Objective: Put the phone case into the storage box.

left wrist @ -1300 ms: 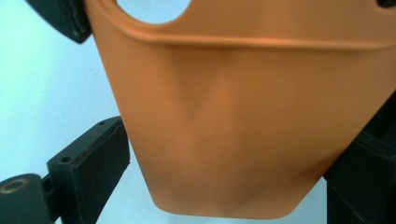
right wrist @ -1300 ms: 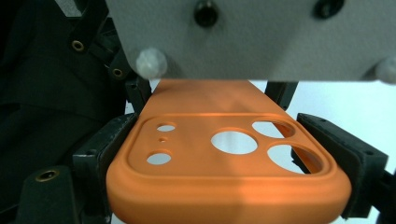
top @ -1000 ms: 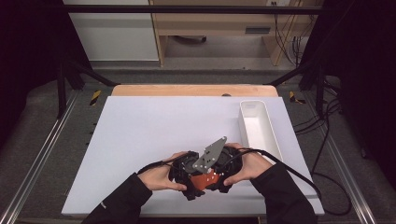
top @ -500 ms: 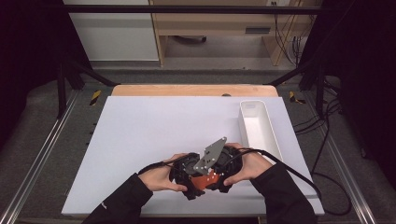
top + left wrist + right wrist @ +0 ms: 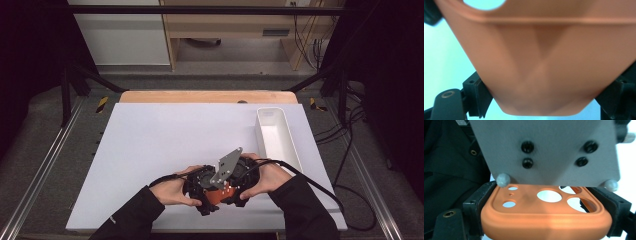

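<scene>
Orange and rubbery, the case (image 5: 546,216) you hold looks like a soft phone cover: rounded corners, a raised lip, and a cluster of round cut-outs through which the white table shows. Your right gripper (image 5: 546,220) pinches it, one black padded jaw pressed on each side edge. Your left gripper (image 5: 541,100) also clamps it; its jaws flank the smooth, blurred orange surface, which has faint creases meeting in a shallow V and one round hole at the top.

From above, both grippers meet at the near middle of the white mat (image 5: 165,135), your left hand (image 5: 172,192) and right hand (image 5: 265,177) wrapped around them, with just a small patch of orange case (image 5: 217,196) showing between them. A flat grey plate (image 5: 226,167) with black screws stands tilted over them; the right gripper view shows it close, matte, above the case. A long white glossy tray (image 5: 290,145) lies at the right, well apart.
</scene>
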### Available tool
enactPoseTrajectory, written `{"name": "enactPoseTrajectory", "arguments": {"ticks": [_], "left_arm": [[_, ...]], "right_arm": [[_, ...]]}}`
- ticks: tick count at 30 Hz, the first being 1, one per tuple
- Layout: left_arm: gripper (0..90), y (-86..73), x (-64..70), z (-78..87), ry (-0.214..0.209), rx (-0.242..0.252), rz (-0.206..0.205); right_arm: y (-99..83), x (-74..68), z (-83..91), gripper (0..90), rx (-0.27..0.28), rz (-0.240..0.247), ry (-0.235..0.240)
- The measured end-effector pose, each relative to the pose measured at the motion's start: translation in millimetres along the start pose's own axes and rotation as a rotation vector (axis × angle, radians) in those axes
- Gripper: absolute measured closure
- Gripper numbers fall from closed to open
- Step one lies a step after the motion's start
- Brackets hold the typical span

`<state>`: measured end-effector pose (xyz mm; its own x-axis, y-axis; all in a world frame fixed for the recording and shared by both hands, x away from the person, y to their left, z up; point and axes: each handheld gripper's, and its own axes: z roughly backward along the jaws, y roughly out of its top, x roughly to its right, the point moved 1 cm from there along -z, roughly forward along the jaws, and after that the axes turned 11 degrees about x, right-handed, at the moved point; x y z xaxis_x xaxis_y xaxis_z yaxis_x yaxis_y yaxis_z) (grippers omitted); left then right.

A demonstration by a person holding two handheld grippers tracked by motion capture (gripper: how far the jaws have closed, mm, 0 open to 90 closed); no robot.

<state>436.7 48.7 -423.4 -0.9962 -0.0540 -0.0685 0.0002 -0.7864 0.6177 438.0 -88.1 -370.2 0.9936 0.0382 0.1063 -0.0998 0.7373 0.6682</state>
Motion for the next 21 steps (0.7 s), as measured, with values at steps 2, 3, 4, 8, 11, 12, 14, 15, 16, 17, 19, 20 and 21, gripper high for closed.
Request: {"name": "enactPoseTrajectory", "arguments": {"ticks": [2, 3, 4, 8, 11, 12, 14, 15, 16, 17, 19, 20, 21], "left_arm": [[13.7, 0.5, -1.1, 1.7, 0.0, -0.012, -0.013], [13.7, 0.3, -0.8, 1.2, -0.001, 0.001, -0.002], [13.7, 0.3, -1.0, 1.2, 0.0, 0.001, -0.003], [14.9, 0.8, -1.0, 0.4, -0.007, -0.004, -0.001], [15.2, 0.6, -0.8, -0.3, -0.005, -0.001, -0.004], [15.3, 0.4, -0.8, -0.2, -0.002, 0.001, -0.004], [15.4, 0.2, -1.2, 0.7, 0.005, 0.005, -0.006], [15.5, -0.1, -0.7, 1.1, 0.009, 0.011, 0.004], [15.6, -0.2, -0.7, 1.6, 0.013, 0.012, 0.004], [15.6, -0.5, -1.0, 1.8, 0.018, 0.019, 0.001], [15.7, -0.6, -1.9, 2.8, 0.022, 0.021, -0.009], [15.7, -0.9, -1.8, 2.6, 0.025, 0.029, -0.006], [15.7, -0.9, -2.0, 2.9, 0.028, 0.032, -0.008]], "right_arm": [[-0.2, 0.0, -0.8, 16.0, -0.001, 0.007, 0.004], [-0.2, -0.2, -1.0, 16.0, 0.0, 0.009, 0.002], [-0.2, -0.1, -1.0, 15.9, 0.001, 0.01, 0.002], [-0.2, -0.8, -1.3, 15.9, -0.007, 0.006, 0.002], [-0.4, -0.7, -1.8, 15.9, -0.008, 0.012, 0.005], [-0.4, -0.8, -1.9, 15.9, -0.007, 0.011, 0.004], [-0.3, -0.9, -1.6, 15.8, -0.006, 0.009, -0.001], [-0.2, -0.4, -1.3, 15.7, -0.003, 0.014, -0.003], [-0.2, -0.2, -1.1, 15.6, -0.001, 0.015, -0.003], [0.0, -0.1, -0.8, 15.6, 0.0, 0.017, -0.006], [0.1, 0.1, -0.4, 15.3, 0.002, 0.013, -0.01], [0.2, 0.2, -0.2, 15.1, 0.003, 0.016, -0.016], [0.3, 0.1, 0.0, 15.1, 0.003, 0.012, -0.019]]}}
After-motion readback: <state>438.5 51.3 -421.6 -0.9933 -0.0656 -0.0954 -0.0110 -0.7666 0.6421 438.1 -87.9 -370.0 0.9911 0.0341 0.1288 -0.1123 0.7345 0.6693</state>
